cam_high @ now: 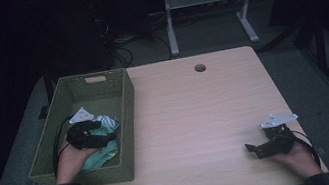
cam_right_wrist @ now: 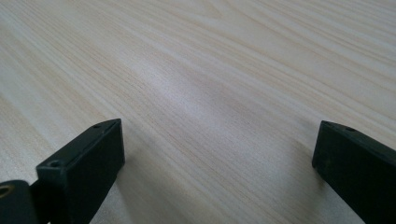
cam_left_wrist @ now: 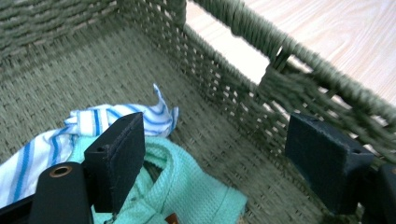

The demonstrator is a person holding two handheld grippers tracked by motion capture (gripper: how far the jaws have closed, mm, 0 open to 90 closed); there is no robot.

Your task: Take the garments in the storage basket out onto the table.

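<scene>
Left gripper (cam_left_wrist: 212, 163) is hanging inside the green woven basket (cam_high: 125, 114), its jaws standing wide apart with nothing pressed between them, and it is pointing down at the mint-green cloth (cam_left_wrist: 187, 186) that is lying crumpled on the basket floor. From where I am standing, that cloth is sitting just below and slightly to one side of the open jaws, one jaw already hovering over its folds, so a short drop would be putting cloth between the pads. Its shape is too bunched to be showing any long axis. A second cloth, white with blue stripes (cam_left_wrist: 88, 126), is lying touching the mint one on its far side, partly tucked against it; I am counting two cloths in the basket, no more that I can make out. The basket is resting on the left part of the desk (cam_high: 197, 117), one side wall running close beside the gripper. Well apart, near the right front corner of the desk, the right gripper (cam_high: 258, 149) is resting low over bare wood, its jaws likewise spread and holding nothing. The left hand is plainly the nearer one to both cloths.
</scene>
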